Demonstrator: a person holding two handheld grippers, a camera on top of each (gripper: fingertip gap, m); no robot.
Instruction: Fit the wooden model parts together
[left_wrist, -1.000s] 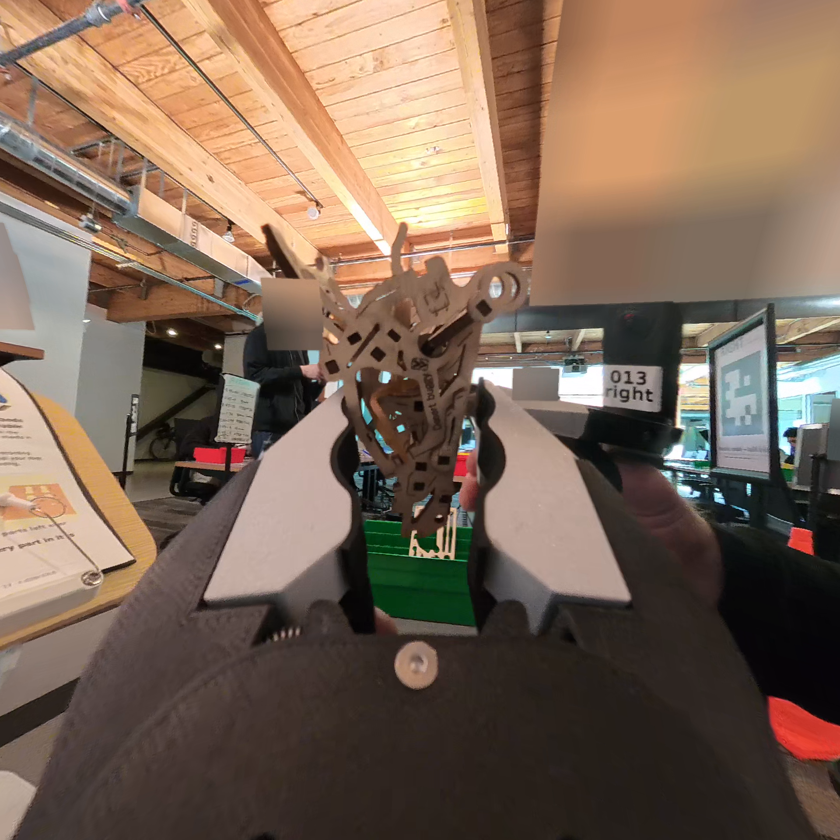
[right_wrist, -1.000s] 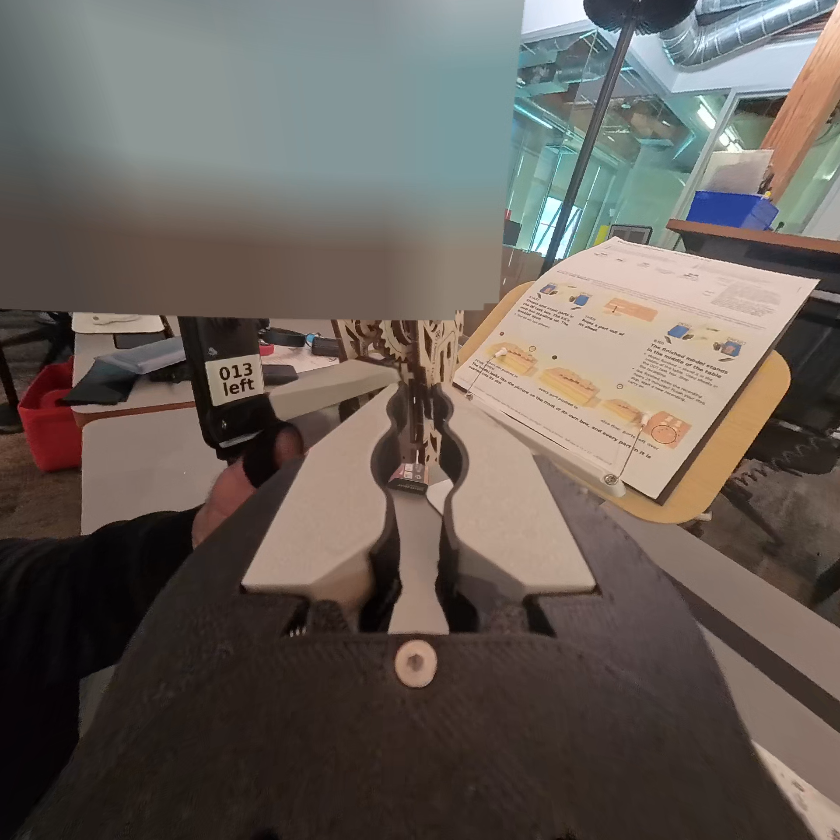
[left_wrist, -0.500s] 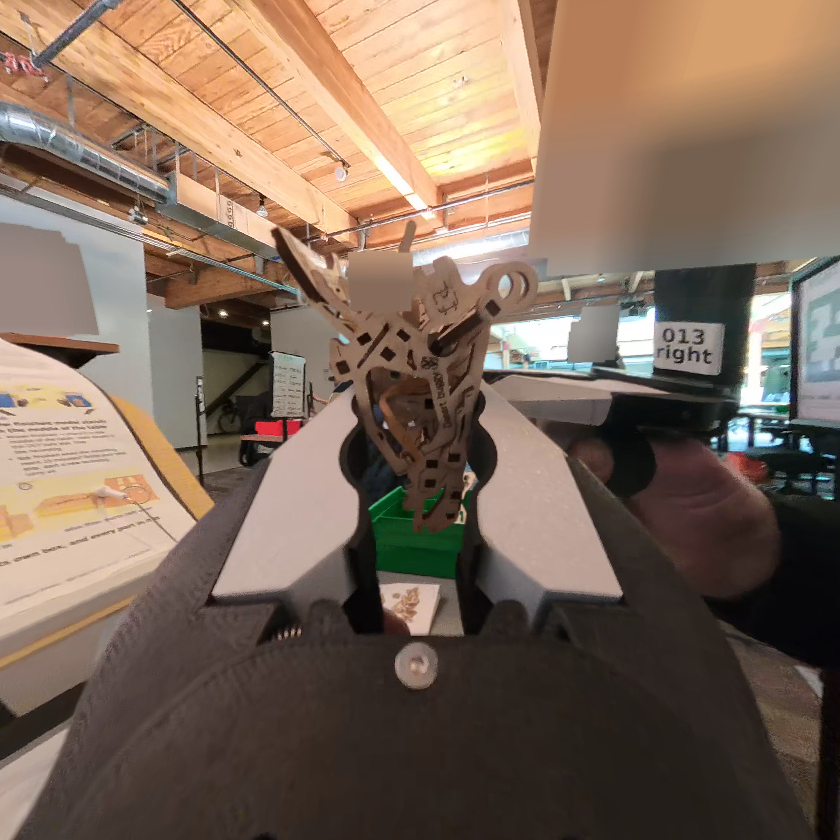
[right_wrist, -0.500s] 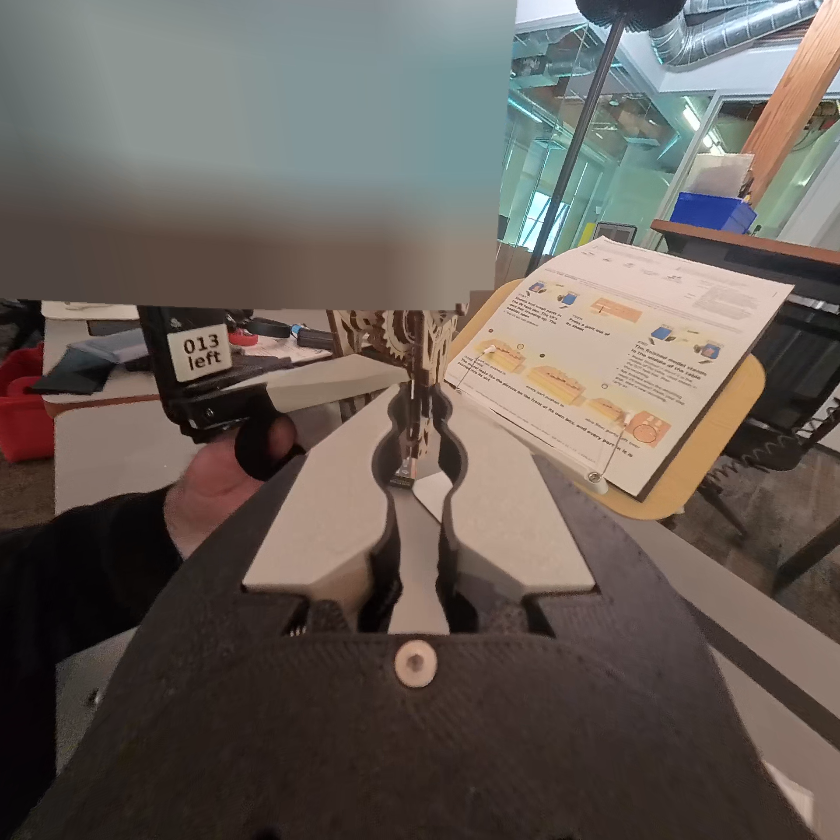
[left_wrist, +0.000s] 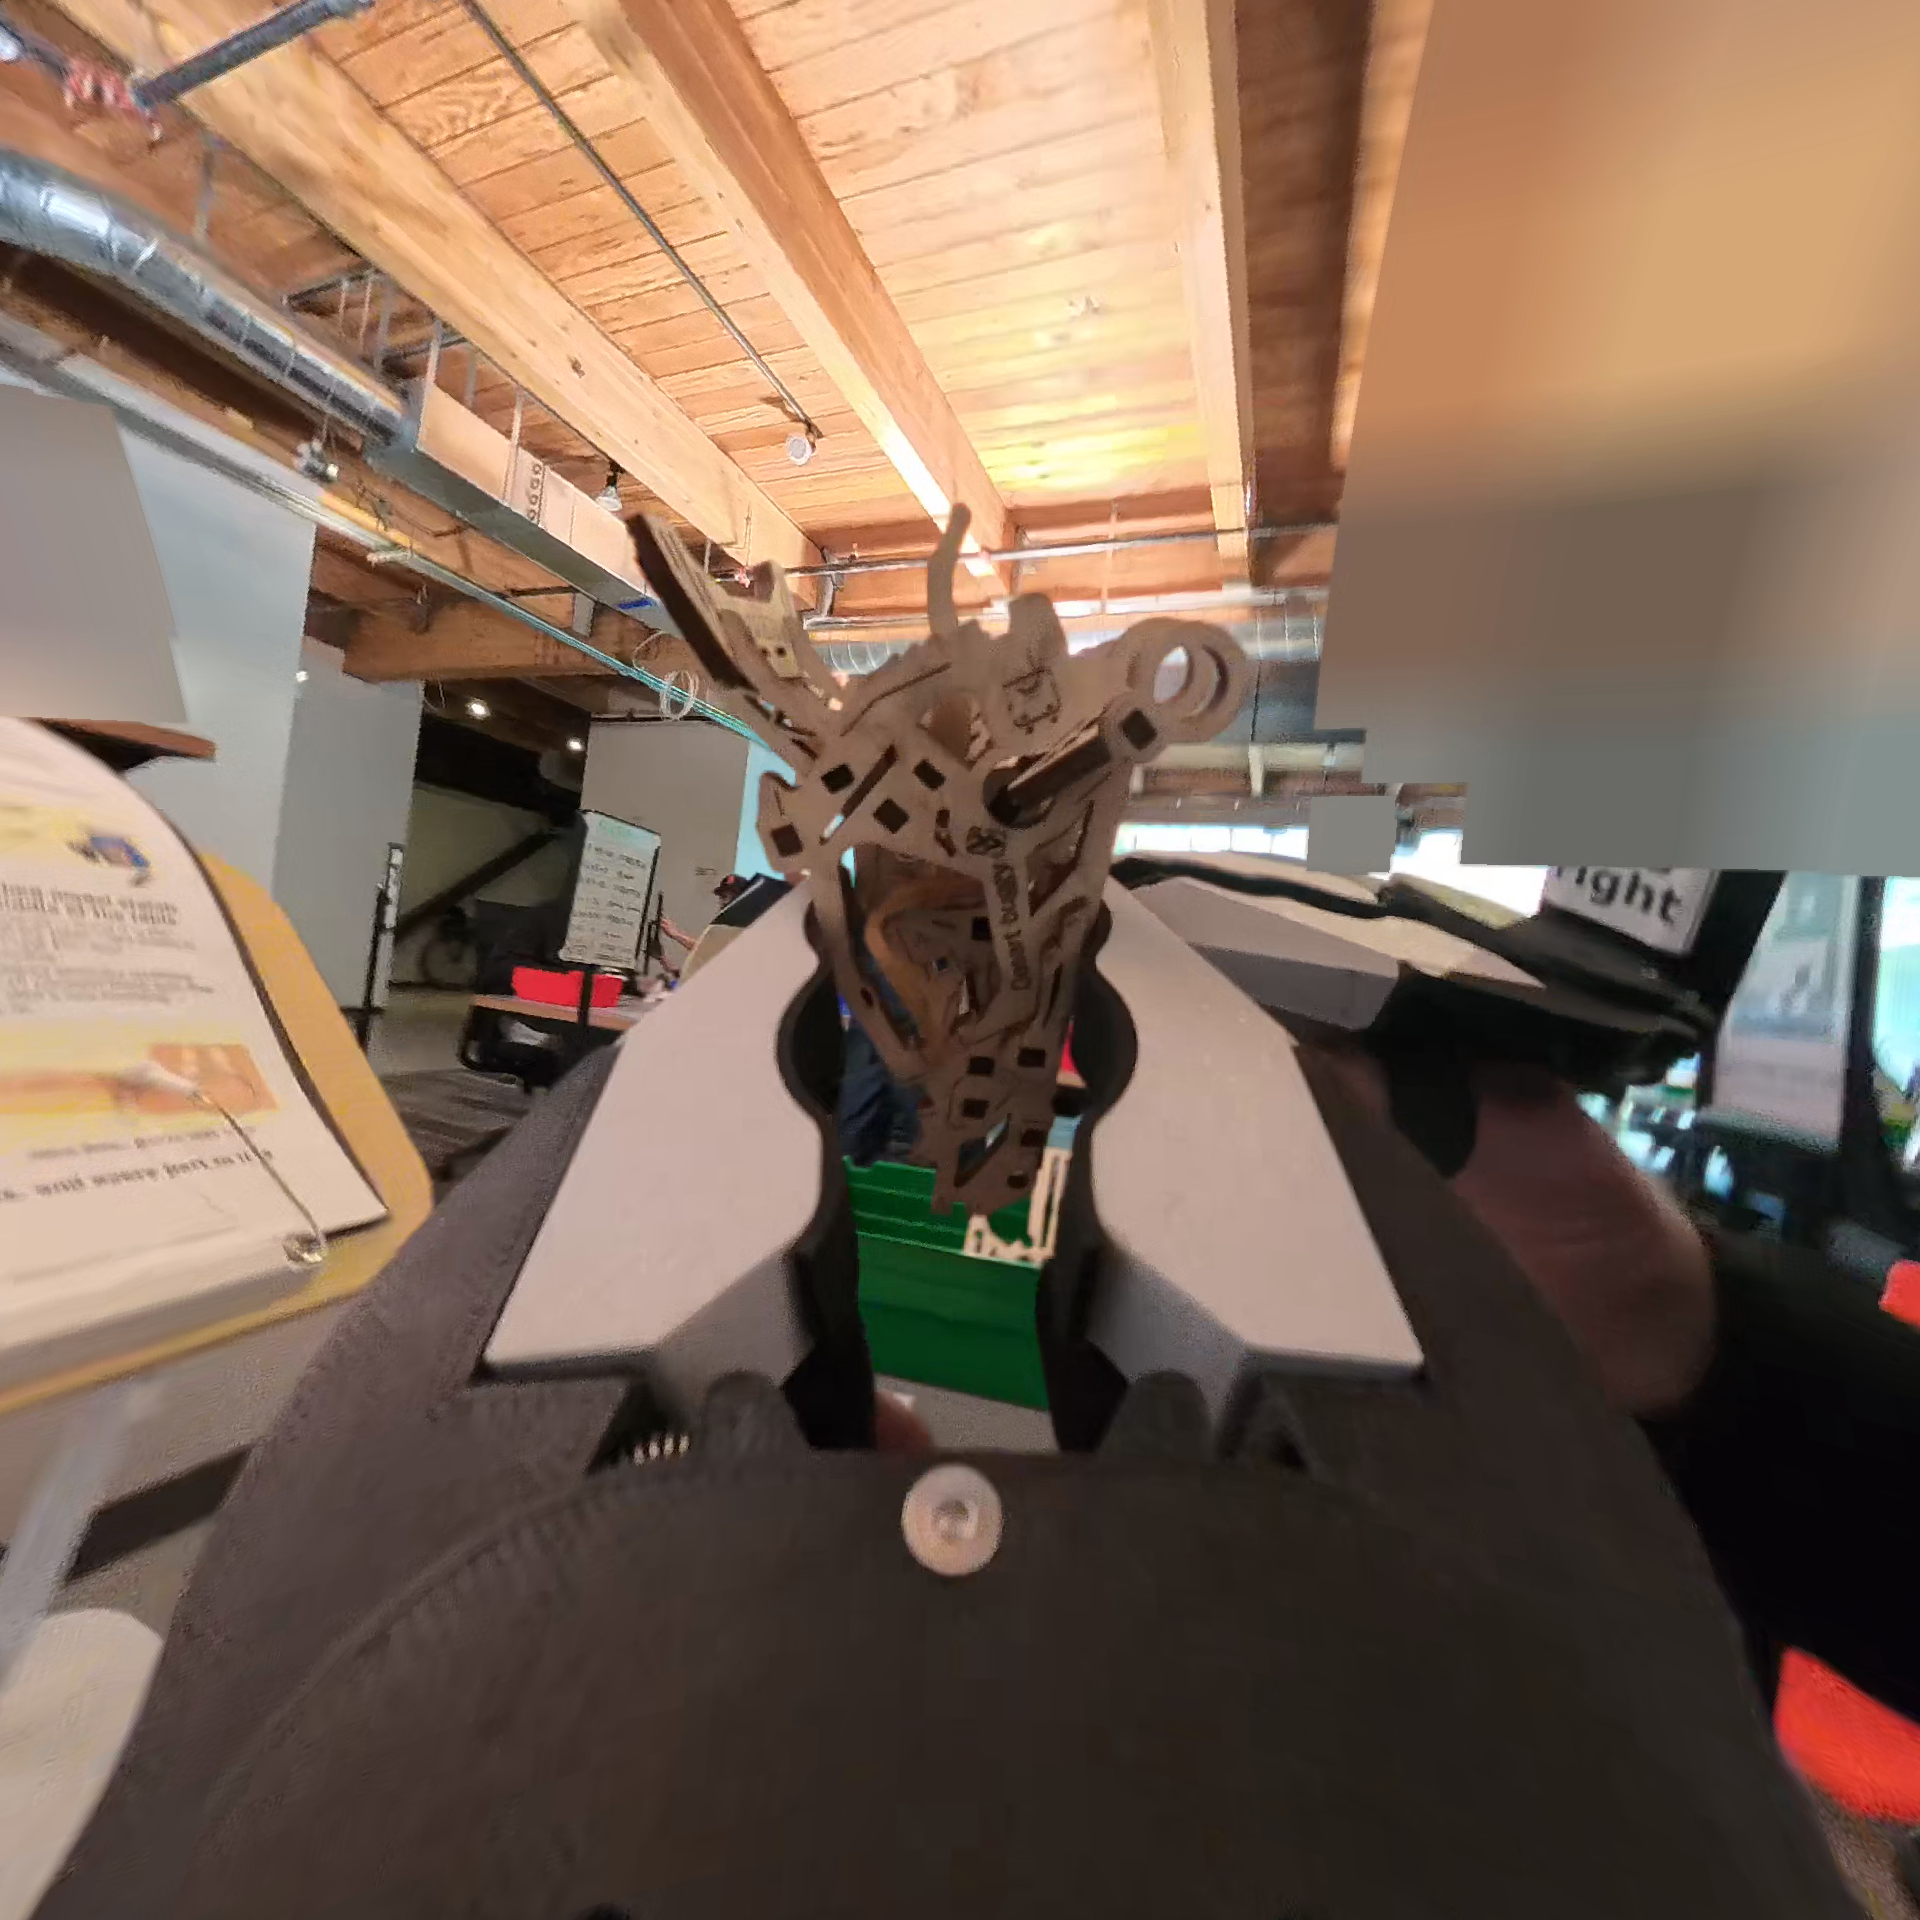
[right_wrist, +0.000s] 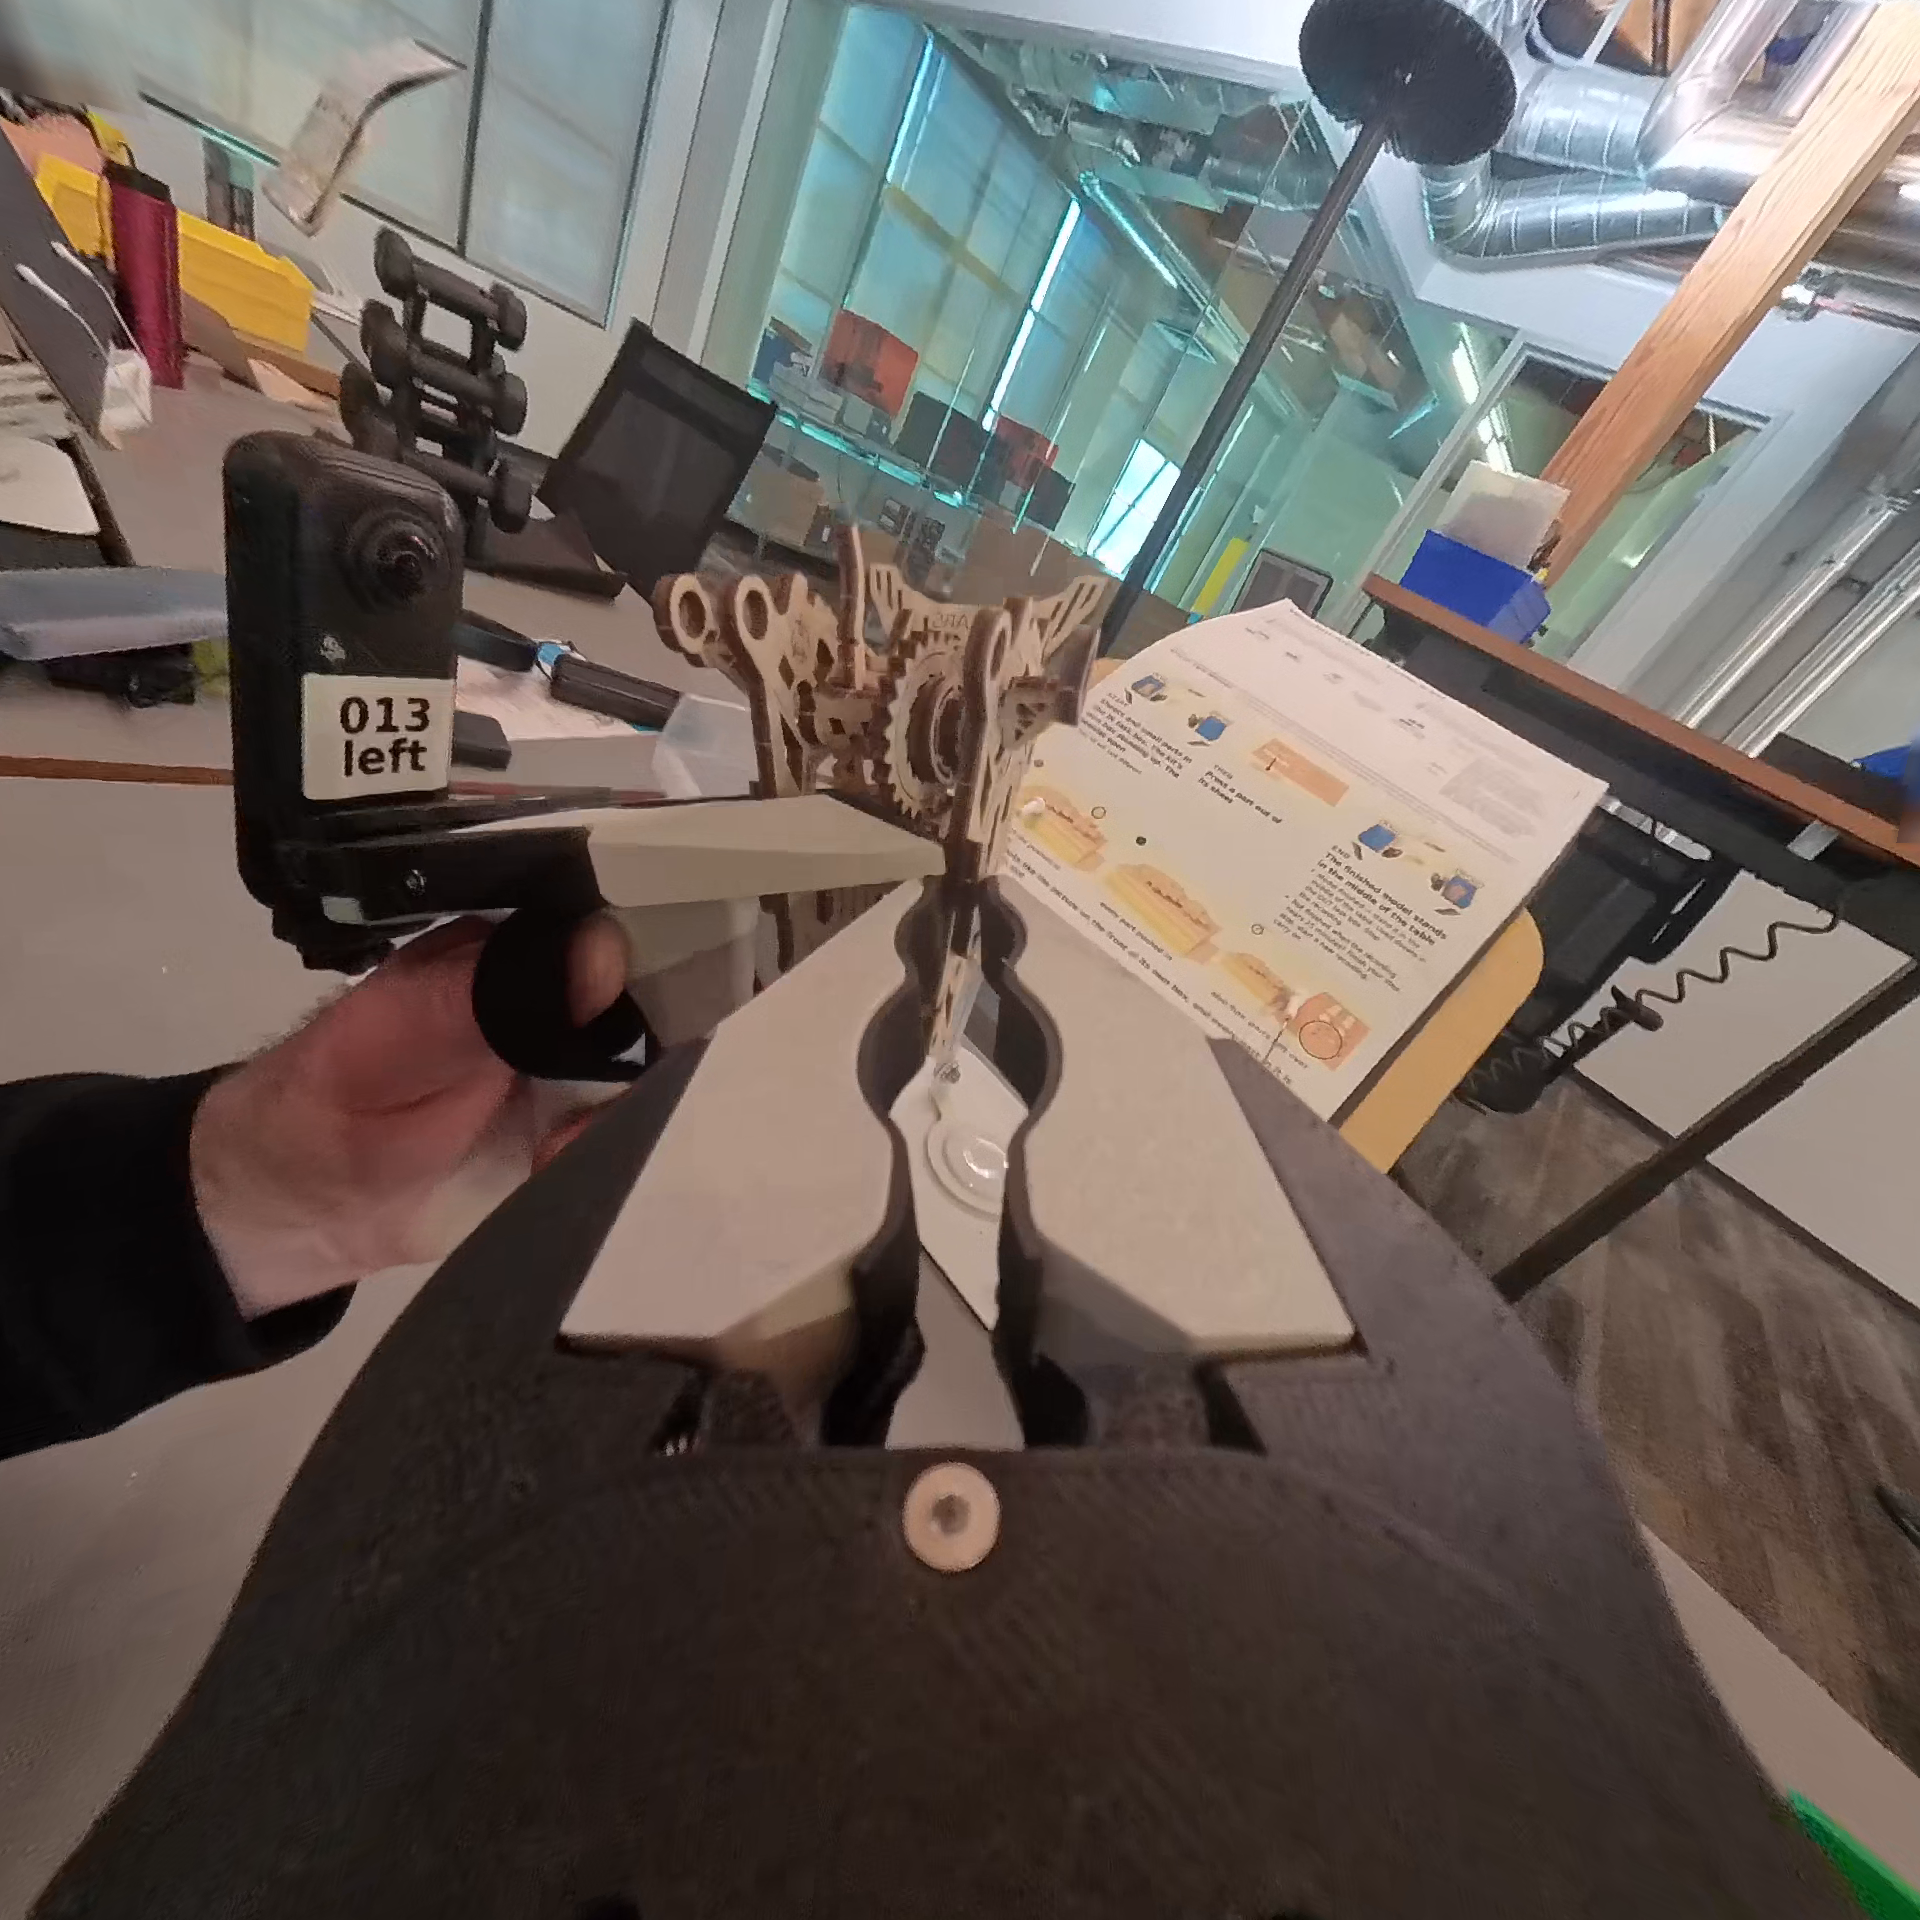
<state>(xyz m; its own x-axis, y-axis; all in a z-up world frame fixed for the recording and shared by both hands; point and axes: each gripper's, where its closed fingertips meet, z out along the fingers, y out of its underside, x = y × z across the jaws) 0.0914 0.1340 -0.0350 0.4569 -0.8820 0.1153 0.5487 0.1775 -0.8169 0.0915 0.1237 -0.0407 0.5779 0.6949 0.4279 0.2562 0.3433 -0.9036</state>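
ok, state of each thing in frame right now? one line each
wooden model: partly assembled, held in the air, gripped from both sides
left gripper: closed across the model's width
right gripper: nearly shut on one thin side plate
instruction sheet: propped at a slant
green bin: open

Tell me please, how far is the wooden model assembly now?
Much looks done: the wooden model already carries gears and several slotted plates. In hand: the left gripper holds its body, and the right gripper pinches one thin plate edge. Whether parts remain, I cannot tell.
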